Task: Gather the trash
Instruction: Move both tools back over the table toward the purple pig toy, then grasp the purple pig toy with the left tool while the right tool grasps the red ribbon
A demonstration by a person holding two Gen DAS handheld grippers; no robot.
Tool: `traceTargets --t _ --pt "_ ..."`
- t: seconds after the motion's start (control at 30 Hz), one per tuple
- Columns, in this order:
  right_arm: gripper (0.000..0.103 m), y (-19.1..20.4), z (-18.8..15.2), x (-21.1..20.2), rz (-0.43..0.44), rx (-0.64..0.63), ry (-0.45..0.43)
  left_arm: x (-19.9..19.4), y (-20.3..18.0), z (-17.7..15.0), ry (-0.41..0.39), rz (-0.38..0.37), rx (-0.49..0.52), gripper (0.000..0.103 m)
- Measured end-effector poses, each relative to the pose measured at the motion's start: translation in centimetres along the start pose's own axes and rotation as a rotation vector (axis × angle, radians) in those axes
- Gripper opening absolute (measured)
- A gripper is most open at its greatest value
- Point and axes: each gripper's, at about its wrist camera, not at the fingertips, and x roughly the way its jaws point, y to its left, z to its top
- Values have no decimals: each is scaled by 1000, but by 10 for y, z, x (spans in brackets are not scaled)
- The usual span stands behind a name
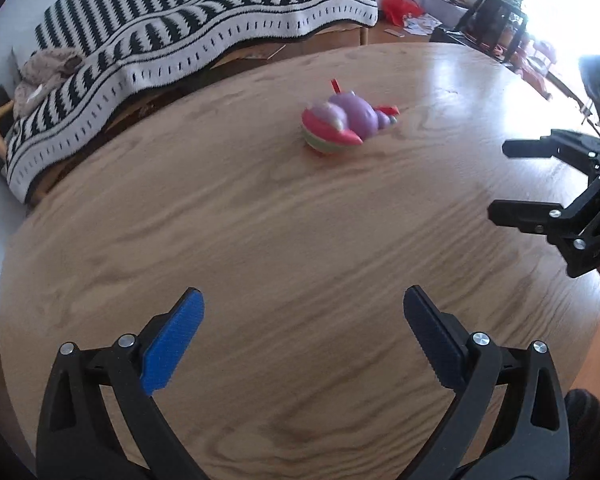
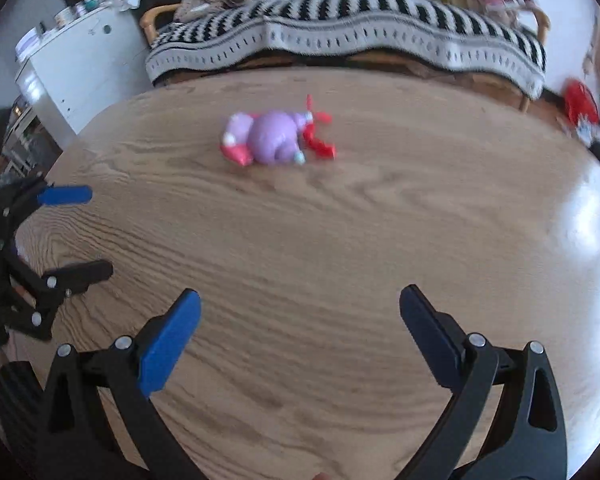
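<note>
A round wooden table (image 1: 300,240) fills most of the room in front of me, its grain running in long waves and a bright patch of window light on its far right side. Behind it stands a bench or sofa under a black-and-white striped blanket (image 1: 188,28), with a crumpled beige cloth (image 1: 44,76) heaped at one end. On the floor past the blanket's other end lies a red bag (image 1: 398,6) with some scattered papers near it.

Both grippers hover above the near part of the tabletop. The left gripper (image 1: 304,328) has its blue-padded fingers spread wide with nothing between them but bare wood. The right gripper (image 2: 300,328) is just as wide apart and holds nothing either. Each shows in the other's view at the edge, and there too the fingers stand clearly separated.

The only thing on the table is a small purple and pink wrapper-like item (image 2: 274,136) with red bits sticking out at one end, too blurred to make out properly. It lies on the far half of the table, well ahead of both grippers and touching neither. From the left gripper it sits ahead and a little to the right; from the right gripper, ahead and slightly to the left.
</note>
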Motion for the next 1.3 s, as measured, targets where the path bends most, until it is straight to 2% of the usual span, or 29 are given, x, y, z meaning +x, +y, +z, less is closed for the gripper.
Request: traceTargets --t 0.13,0.27,0.43,0.57,0.8,1.03,1.17,1.23,1.27,1.3 --pt "96 6 23 6 -36 -138 -10 2 26 27 -11 30 32 97" --pt "96 -1 46 23 -21 -165 -5 13 43 48 -22 38 46 97" --pt "96 -13 62 47 -21 -207 24 31 29 60 -41 -73 98 97" --pt "96 -20 65 64 -31 -259 66 55 8 73 -29 -74 165 97" --pt "96 -36 63 71 -30 -269 70 76 -1 103 -54 -147 132 97" --pt "77 -41 74 74 -2 -290 63 87 -16 116 -54 -170 199 97" --pt "73 -34 81 81 14 -335 63 88 -24 119 -63 -160 258 97" --pt "73 -29 84 84 -2 -356 57 91 -27 119 -51 -136 302 89" --pt "73 -28 85 86 0 -358 52 95 -27 119 -36 -127 311 74" --pt "73 -27 87 88 4 -360 46 99 -24 119 -17 -145 297 67"
